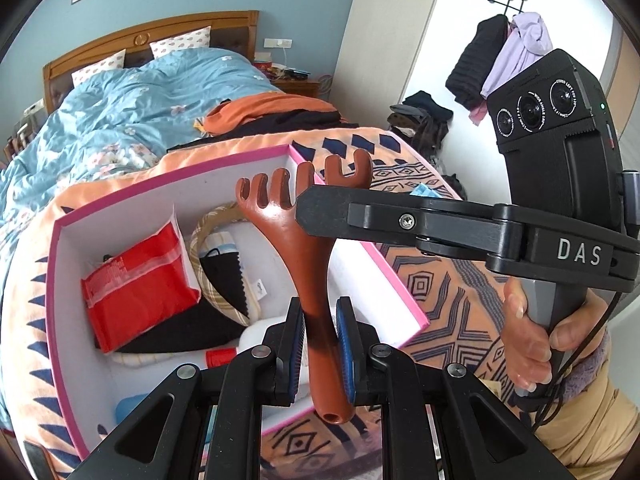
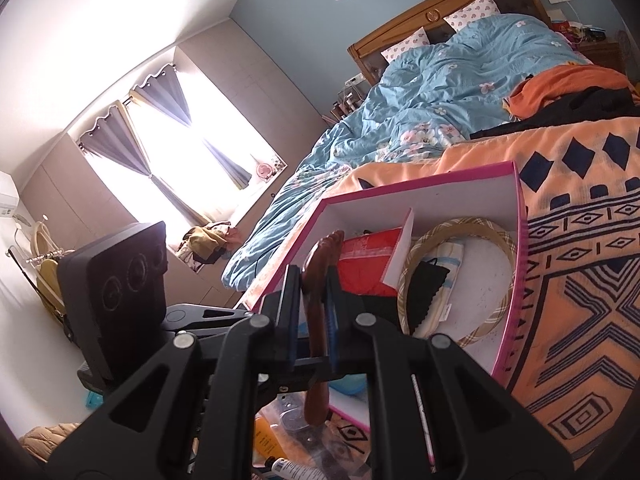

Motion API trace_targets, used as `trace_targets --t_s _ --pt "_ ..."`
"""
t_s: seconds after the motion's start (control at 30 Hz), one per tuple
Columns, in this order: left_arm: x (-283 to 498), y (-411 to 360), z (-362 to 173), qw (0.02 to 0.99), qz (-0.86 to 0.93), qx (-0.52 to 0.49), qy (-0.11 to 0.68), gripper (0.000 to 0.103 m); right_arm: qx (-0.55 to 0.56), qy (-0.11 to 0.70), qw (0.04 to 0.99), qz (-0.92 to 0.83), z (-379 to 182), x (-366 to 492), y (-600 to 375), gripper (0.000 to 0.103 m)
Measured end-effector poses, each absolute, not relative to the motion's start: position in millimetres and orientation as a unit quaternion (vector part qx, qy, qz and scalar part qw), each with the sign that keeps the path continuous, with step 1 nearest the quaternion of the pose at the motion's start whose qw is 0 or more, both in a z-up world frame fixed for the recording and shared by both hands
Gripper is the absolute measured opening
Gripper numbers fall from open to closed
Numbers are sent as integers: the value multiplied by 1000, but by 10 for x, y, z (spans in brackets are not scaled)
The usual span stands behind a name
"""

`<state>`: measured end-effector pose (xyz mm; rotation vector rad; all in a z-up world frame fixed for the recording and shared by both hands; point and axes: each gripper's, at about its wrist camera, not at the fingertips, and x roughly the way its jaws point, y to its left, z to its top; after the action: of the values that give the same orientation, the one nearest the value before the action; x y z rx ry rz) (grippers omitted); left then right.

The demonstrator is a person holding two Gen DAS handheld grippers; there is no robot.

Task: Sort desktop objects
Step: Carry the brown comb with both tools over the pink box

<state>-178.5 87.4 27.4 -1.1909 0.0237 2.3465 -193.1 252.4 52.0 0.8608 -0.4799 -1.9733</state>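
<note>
A brown wooden rake-shaped scratcher [image 1: 288,220] hangs over a pink-rimmed white box [image 1: 180,176]. My left gripper [image 1: 320,312] is shut on its handle, blue pads pressing both sides. My right gripper [image 1: 310,210] reaches in from the right and clamps the toothed head. In the right wrist view the scratcher [image 2: 326,244] shows edge-on, pinched in my right gripper [image 2: 314,276], with its handle end hanging below. The left gripper's black body [image 2: 116,280] is at the left; its fingers are hidden. The box [image 2: 420,184] holds a red packet [image 2: 368,256], a plaid hoop [image 2: 460,232] and black cloth.
The box lies on an orange patterned cloth [image 1: 440,288] at the foot of a bed with a blue quilt [image 1: 140,104]. A person's hand [image 1: 528,344] grips the right tool. Bottles and small items [image 2: 266,440] lie below the box's near edge.
</note>
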Motion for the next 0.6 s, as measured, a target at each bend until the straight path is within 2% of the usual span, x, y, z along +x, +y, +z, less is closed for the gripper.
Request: trace_targets --t_s 0.6 --pt "-2103 886 152 236 856 -460 -3 15 358 -194 441 -800 516 -2223 2478 14"
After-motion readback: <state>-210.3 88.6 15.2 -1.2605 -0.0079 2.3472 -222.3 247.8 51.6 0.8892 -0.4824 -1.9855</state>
